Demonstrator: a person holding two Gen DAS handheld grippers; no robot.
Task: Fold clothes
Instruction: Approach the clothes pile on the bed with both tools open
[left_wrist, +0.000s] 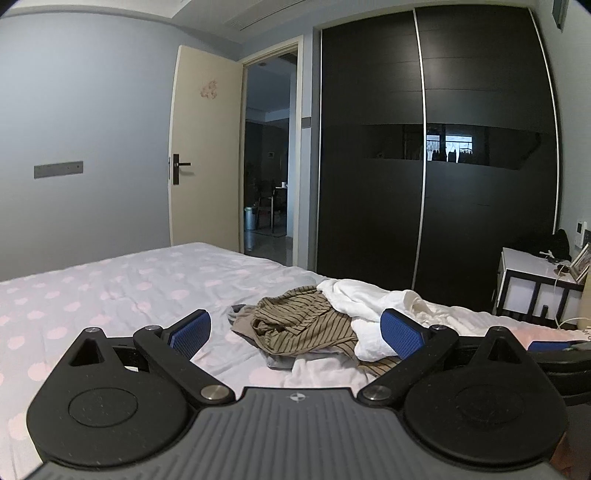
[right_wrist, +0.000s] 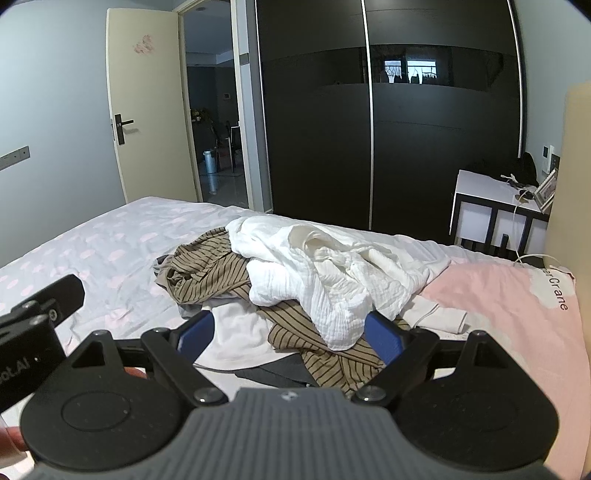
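Both tools, left tool (left_wrist: 295, 332) and right tool (right_wrist: 290, 332), hover spread and empty near the crumpled clothes pile (right_wrist: 295, 266) on the bed (left_wrist: 110, 288).

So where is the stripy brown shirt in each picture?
Left wrist view: the striped brown shirt lies low in the middle, just left of the white garment.
Right wrist view: it is left of centre, partly under the white garment, running down toward the camera.
Shared landmark: the black wardrobe behind the bed.
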